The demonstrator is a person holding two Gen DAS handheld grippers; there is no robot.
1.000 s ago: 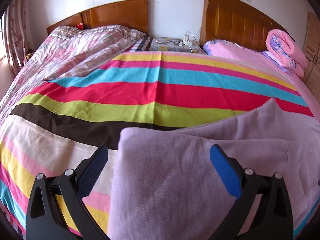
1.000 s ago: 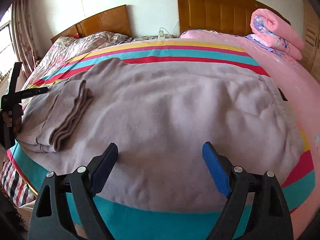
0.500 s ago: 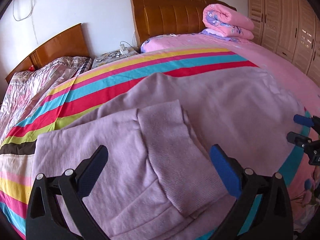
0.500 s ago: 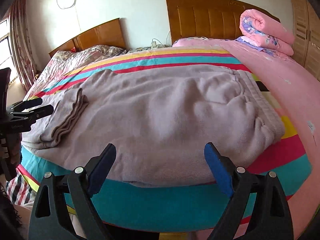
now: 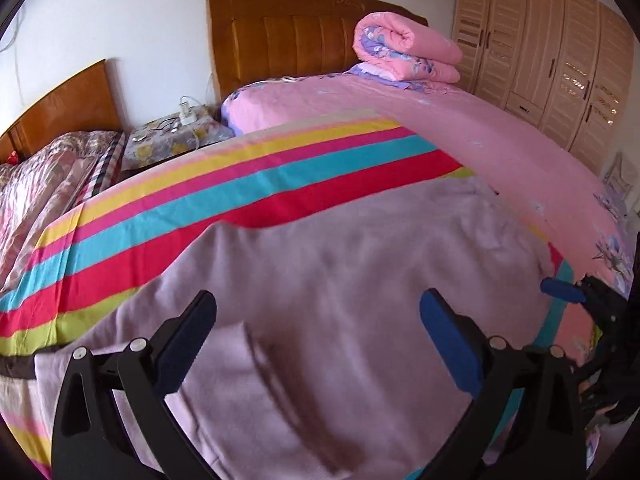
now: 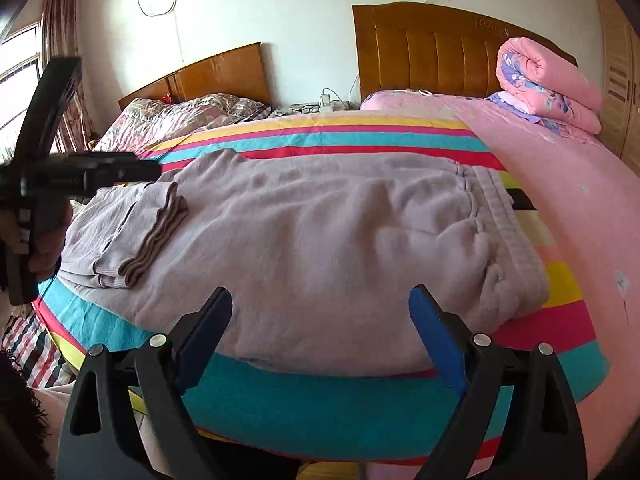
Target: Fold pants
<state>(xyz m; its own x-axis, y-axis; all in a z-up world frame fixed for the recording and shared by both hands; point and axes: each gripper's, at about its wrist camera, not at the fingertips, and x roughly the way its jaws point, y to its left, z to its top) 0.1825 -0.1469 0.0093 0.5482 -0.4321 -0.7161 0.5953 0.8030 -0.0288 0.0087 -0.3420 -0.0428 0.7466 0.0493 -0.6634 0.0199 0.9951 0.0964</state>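
- We have the pants [image 6: 320, 232] lying flat on the striped sheet [image 6: 340, 132], near its front edge, already doubled over once: ribbed cuffs [image 6: 160, 232] stacked on top at the left, waistband [image 6: 504, 216] at the right.
- Long axis runs left-right across both views, roughly parallel to the bed edge in front of us.
- Our right gripper [image 6: 320, 332] hangs just off the near hem, pointing down and into the middle of the bundle. Jaws spread wide, nothing between them, no contact with the fabric.
- Our left gripper [image 5: 316, 336] is over the cuff end, jaws also spread wide and empty; fabric sits below them, and we can't tell if the tips brush it.
- Key relation, our read: the cuff end is nearest our left, the waistband end nearest our right. A next fold along the long axis likely means one end carried over the other, so each hand takes its own side.
- The near hem overhangs the turquoise stripe slightly, so that edge looks graspable.
- Count: one pair of pants, two stacked cuffs, two grippers, two beds with two headboards, one rolled pink quilt [image 6: 552, 84], one nightstand [image 5: 176, 136].
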